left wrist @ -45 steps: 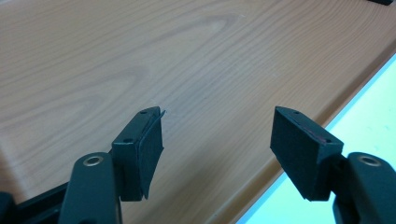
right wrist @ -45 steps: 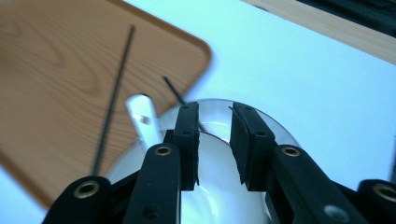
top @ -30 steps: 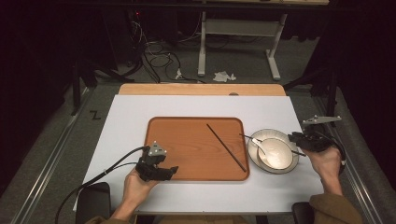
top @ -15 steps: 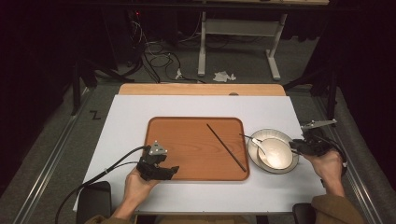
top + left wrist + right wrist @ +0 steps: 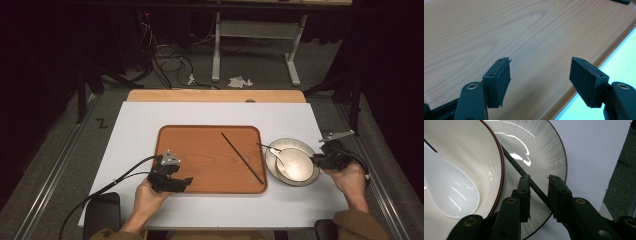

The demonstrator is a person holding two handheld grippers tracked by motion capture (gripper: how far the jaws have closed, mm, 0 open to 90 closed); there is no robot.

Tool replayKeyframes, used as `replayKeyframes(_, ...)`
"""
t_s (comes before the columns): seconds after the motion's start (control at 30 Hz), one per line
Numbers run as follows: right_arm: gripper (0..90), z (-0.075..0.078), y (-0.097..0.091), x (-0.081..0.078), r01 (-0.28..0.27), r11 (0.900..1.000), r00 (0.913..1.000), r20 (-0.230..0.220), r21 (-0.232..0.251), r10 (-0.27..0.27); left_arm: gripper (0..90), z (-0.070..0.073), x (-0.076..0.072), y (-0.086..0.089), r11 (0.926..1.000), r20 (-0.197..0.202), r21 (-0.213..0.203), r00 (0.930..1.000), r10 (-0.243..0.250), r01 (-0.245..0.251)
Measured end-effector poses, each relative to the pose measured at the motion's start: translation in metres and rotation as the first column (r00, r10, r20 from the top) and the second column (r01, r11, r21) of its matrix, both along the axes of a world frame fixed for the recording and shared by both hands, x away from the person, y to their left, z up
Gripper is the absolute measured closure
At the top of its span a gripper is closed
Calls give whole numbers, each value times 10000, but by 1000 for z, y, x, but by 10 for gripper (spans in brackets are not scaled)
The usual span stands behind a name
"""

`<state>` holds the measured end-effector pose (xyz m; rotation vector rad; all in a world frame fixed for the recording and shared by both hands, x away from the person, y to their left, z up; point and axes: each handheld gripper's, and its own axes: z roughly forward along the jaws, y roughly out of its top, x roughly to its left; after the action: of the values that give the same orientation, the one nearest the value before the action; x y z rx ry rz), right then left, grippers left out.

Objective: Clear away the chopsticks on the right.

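The right gripper (image 5: 539, 195) hangs over the near-right rim of the plate (image 5: 544, 150), and a dark chopstick (image 5: 524, 173) lies across that plate, leaning against the outer wall of the white bowl (image 5: 461, 150) that sits on it. The chopstick runs up between the two jaws, which have just been opening; they stand a little apart on either side of it, and daylight shows beside the stick, so it looks freed rather than clamped. My reading is that the stick was laid here to rest on the dish beside the white soup spoon (image 5: 451, 192) in the bowl.

In the high view the second chopstick (image 5: 242, 157) lies slantwise on the wooden tray (image 5: 200, 135), well apart from the right gripper (image 5: 325, 160) and likely next to be fetched. The left gripper (image 5: 172, 180) waits at the tray's near edge on the white desk (image 5: 140, 120); its jaws are spread wide over bare wood with nothing between them
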<state>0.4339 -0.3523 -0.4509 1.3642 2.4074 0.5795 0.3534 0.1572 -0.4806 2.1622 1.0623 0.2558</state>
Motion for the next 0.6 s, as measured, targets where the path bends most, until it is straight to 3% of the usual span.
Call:
replayKeyframes(0.4,803,-1,1,3,85,9997,10000,-37,-232,-86,329,0,-1,0,10000,40,-7,10000,42,-42)
replayKeyframes(0.6,841,-5,-1,4,88,9999,10000,-45,-119,-88,329,0,-1,0,10000,25,-19,10000,32,-32)
